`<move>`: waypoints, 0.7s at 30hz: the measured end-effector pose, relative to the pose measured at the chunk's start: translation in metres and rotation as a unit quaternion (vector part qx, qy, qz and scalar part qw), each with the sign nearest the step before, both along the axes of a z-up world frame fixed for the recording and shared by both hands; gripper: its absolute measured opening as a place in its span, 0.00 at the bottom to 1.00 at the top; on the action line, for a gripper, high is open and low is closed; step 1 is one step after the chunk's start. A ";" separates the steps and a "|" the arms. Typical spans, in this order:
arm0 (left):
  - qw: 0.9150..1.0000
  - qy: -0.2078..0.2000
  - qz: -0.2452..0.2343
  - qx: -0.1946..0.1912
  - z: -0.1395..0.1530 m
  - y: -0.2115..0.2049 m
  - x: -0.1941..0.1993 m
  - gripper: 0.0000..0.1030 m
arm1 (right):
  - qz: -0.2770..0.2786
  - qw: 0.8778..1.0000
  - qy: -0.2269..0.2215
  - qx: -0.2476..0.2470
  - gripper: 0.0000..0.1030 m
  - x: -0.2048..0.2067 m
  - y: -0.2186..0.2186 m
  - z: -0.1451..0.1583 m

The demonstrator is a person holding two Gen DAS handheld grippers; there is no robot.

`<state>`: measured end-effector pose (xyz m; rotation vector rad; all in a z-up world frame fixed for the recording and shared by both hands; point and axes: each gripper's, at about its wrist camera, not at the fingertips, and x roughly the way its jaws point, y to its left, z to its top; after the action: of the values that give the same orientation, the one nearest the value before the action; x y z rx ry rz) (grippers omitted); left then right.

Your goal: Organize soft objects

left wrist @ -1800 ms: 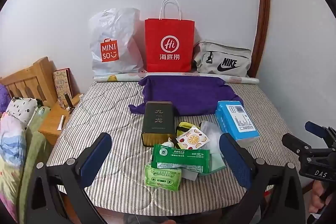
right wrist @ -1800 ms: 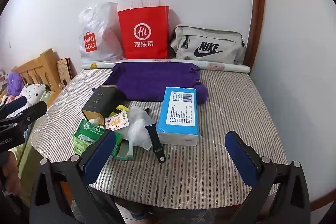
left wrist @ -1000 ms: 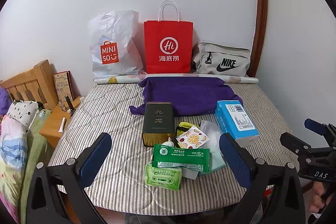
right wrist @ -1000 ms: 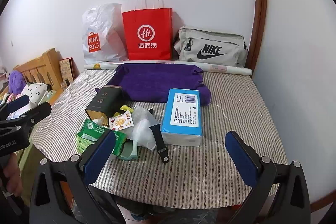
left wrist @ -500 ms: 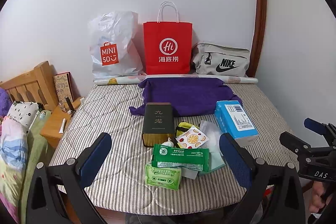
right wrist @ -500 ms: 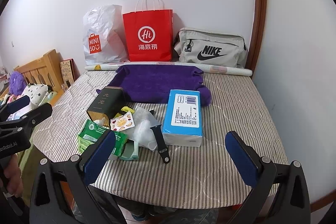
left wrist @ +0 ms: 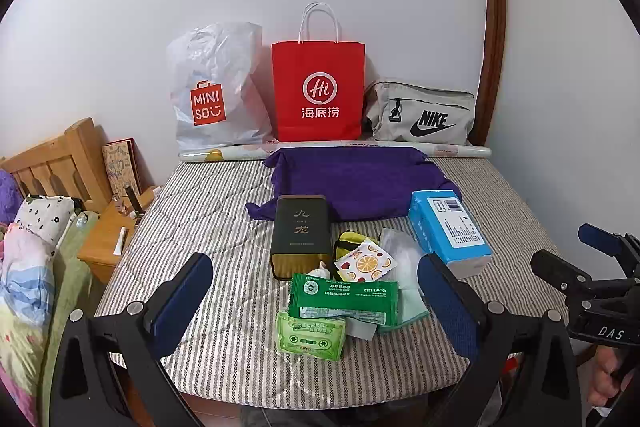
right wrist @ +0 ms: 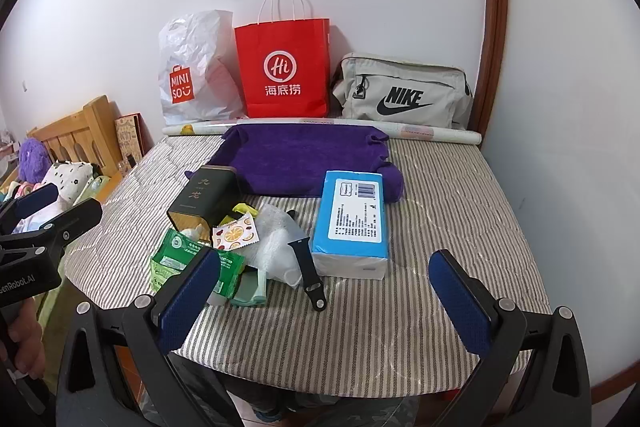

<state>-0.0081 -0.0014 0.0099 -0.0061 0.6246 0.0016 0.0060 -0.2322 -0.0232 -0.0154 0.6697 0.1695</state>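
A purple towel [left wrist: 356, 183] lies spread at the back of the striped table [left wrist: 224, 223]. In front of it sits a pile: a dark tea tin [left wrist: 302, 235], a blue tissue pack [left wrist: 450, 231], green wet-wipe packs [left wrist: 344, 301], a fruit-print sachet [left wrist: 366, 261], a clear plastic bag [right wrist: 276, 239] and a black watch strap [right wrist: 308, 275]. My left gripper [left wrist: 316, 303] is open and empty, hovering before the table's near edge. My right gripper [right wrist: 324, 299] is open and empty, also near the front edge, right of the pile.
A Miniso plastic bag [left wrist: 214, 95], a red paper bag [left wrist: 318, 87] and a Nike pouch [left wrist: 420, 115] stand against the back wall behind a paper roll [left wrist: 456, 149]. A wooden bedside stand [left wrist: 106, 239] and bed are at the left.
Both views have shifted slightly; the cameras tilted a little and the scene sits a touch lower. Nothing on the table has moved. Both grippers stay open.
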 end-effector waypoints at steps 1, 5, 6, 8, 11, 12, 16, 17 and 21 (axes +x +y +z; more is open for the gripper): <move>1.000 0.000 0.000 0.001 0.000 0.000 0.000 1.00 | 0.000 1.000 0.000 0.000 1.00 0.000 0.000 0.000; 1.000 -0.001 0.000 0.001 0.001 0.001 -0.001 1.00 | -0.001 1.000 -0.001 0.001 0.99 0.000 0.000 0.000; 1.000 -0.002 0.000 0.001 0.001 0.001 -0.001 1.00 | -0.001 1.000 -0.001 0.002 0.99 0.000 0.000 0.000; 1.000 -0.002 0.000 0.002 0.002 0.001 -0.001 1.00 | -0.001 1.000 0.000 0.002 0.99 -0.001 0.000 -0.001; 1.000 -0.002 -0.001 0.001 0.002 0.001 -0.001 1.00 | -0.001 1.000 -0.001 0.002 0.99 -0.001 0.000 -0.001; 1.000 -0.002 0.000 0.002 0.001 0.001 -0.001 1.00 | -0.001 1.000 -0.001 0.002 0.99 0.000 0.001 -0.001; 1.000 -0.002 0.000 0.002 0.001 0.001 -0.001 1.00 | -0.001 1.000 -0.001 0.002 0.99 -0.001 0.000 0.000; 1.000 -0.002 0.000 0.002 0.001 0.001 -0.001 1.00 | -0.001 1.000 -0.001 0.002 0.99 -0.001 0.000 0.000; 1.000 -0.002 0.000 0.002 0.001 0.001 -0.001 1.00 | -0.001 1.000 -0.001 0.002 0.99 -0.001 0.000 0.000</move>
<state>-0.0095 -0.0002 0.0114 -0.0023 0.6197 0.0032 0.0053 -0.2319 -0.0232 -0.0104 0.6681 0.1693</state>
